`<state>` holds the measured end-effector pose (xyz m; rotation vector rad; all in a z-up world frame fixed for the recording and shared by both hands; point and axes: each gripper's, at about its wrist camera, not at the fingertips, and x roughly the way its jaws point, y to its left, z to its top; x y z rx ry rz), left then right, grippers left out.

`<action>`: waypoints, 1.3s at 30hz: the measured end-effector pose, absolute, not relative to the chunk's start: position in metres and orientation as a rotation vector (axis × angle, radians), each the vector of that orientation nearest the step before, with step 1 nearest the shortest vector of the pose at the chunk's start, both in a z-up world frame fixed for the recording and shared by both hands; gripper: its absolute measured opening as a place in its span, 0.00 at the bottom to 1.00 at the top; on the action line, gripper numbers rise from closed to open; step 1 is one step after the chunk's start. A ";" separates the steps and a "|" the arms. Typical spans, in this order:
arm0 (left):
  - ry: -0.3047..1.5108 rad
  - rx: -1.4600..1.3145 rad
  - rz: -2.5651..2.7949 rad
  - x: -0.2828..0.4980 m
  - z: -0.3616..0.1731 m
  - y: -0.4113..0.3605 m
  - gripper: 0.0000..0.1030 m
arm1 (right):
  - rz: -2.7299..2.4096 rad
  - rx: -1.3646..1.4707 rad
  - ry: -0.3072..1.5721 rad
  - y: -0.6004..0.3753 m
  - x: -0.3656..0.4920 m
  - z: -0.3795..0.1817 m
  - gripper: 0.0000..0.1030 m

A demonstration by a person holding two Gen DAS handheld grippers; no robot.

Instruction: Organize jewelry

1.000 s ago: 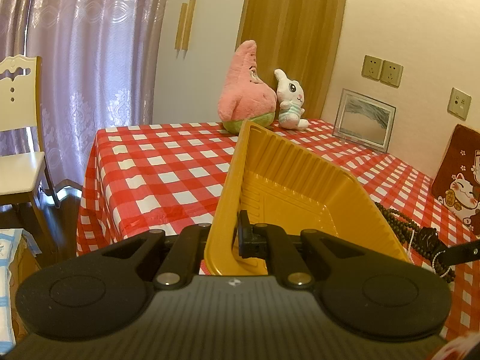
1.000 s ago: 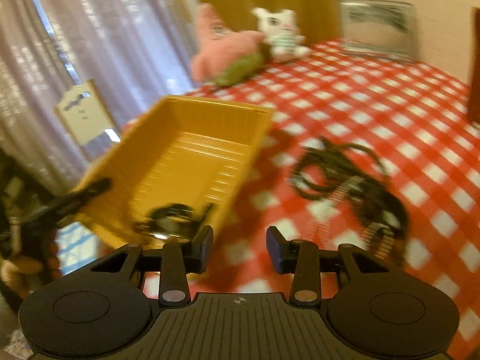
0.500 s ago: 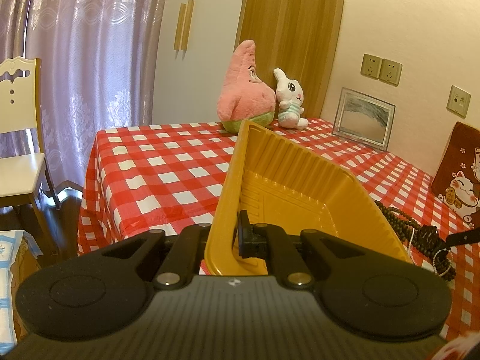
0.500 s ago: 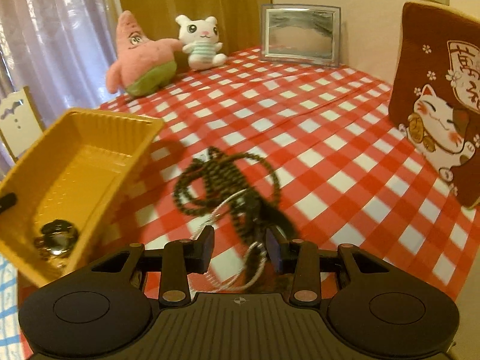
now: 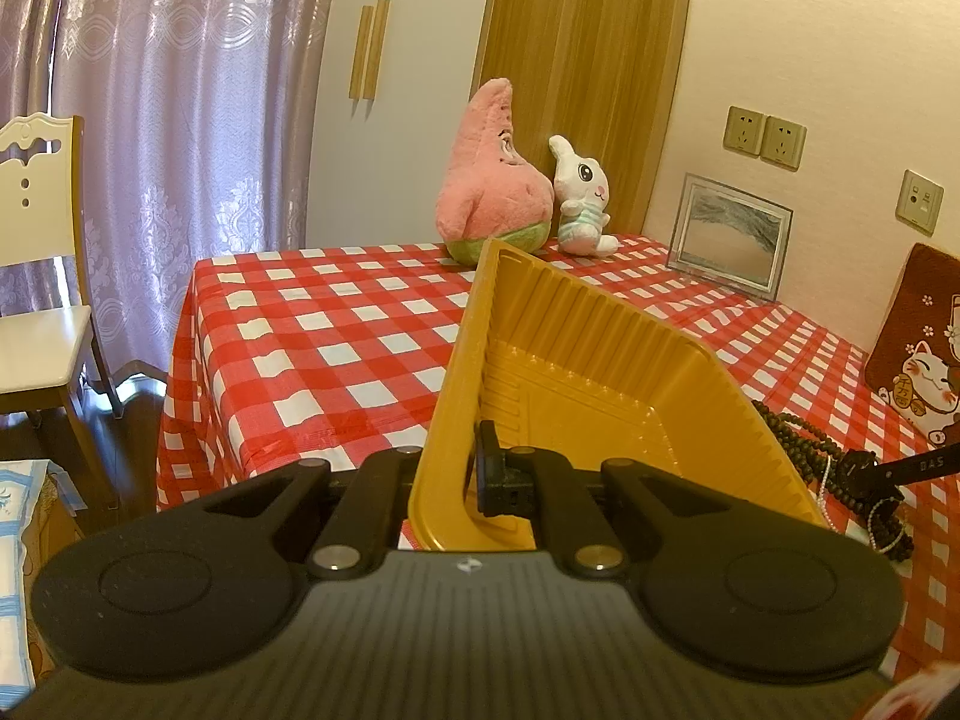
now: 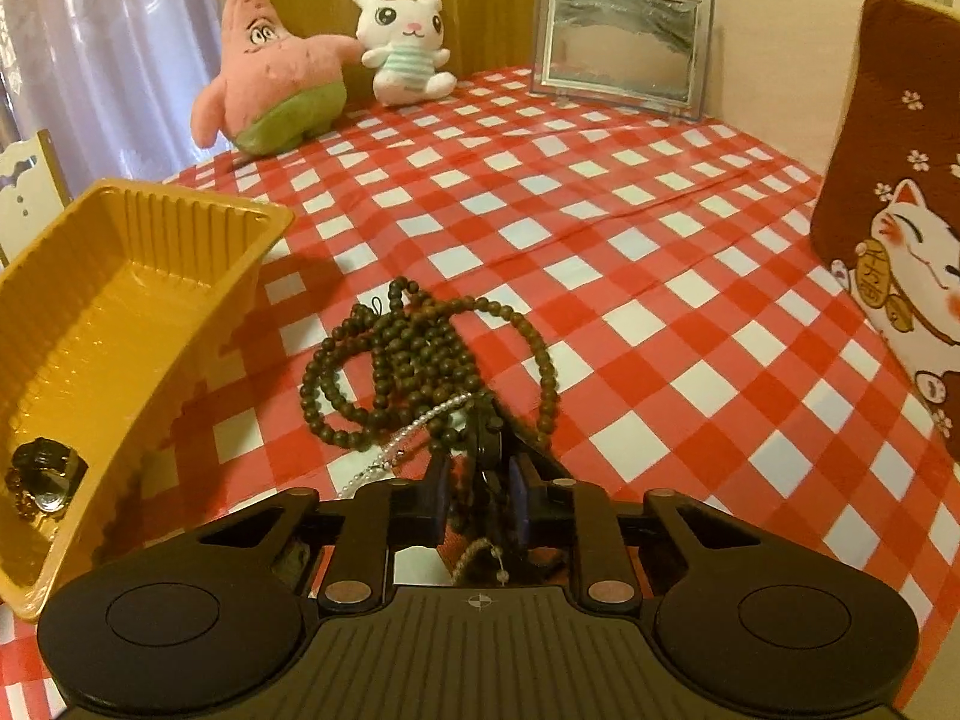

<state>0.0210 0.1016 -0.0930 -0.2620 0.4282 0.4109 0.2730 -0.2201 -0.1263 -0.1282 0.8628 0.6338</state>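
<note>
My left gripper [image 5: 462, 468] is shut on the near wall of a yellow plastic tray [image 5: 600, 372], holding it tilted above the table's edge. A dark metallic piece of jewelry [image 6: 42, 477] lies in the tray's [image 6: 120, 300] low end. To its right, a pile of brown bead necklaces [image 6: 408, 354] and a thin pearl strand [image 6: 432, 414] lie on the red checked cloth. My right gripper [image 6: 480, 480] points down into the pile's near side, its jaws closing. A black strap-like piece [image 6: 487, 450] stands between them, with a gap still showing beside it.
At the far end of the table sit a pink star plush [image 6: 270, 78] and a white rabbit plush [image 6: 402, 48], with a framed picture [image 6: 624, 48] against the wall. A brown cat cushion [image 6: 888, 228] leans at the right. A white chair [image 5: 36, 300] stands left of the table.
My right gripper swung from over the tray to the bead pile, sank toward it, and its jaws narrowed around the black piece. The left gripper and tray have not moved.
</note>
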 end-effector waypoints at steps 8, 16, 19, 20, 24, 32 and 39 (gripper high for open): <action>0.428 -0.261 0.410 0.021 -0.093 0.101 0.05 | 0.651 -0.107 0.839 -0.224 0.272 -0.121 0.09; 0.428 -0.262 0.411 0.021 -0.093 0.102 0.05 | 0.713 -0.016 0.767 -0.229 0.264 -0.078 0.09; 0.428 -0.261 0.411 0.021 -0.093 0.101 0.05 | 0.773 0.002 0.734 -0.219 0.256 -0.060 0.09; 0.429 -0.261 0.411 0.021 -0.093 0.101 0.05 | 0.794 0.010 0.725 -0.215 0.253 -0.055 0.09; 0.429 -0.261 0.411 0.022 -0.093 0.101 0.05 | 0.901 0.027 0.696 -0.190 0.240 -0.041 0.09; 0.428 -0.263 0.410 0.019 -0.095 0.104 0.05 | 1.083 0.000 0.707 -0.125 0.217 -0.049 0.09; 0.428 -0.265 0.411 0.018 -0.096 0.105 0.05 | 1.144 -0.040 0.792 -0.083 0.209 -0.082 0.09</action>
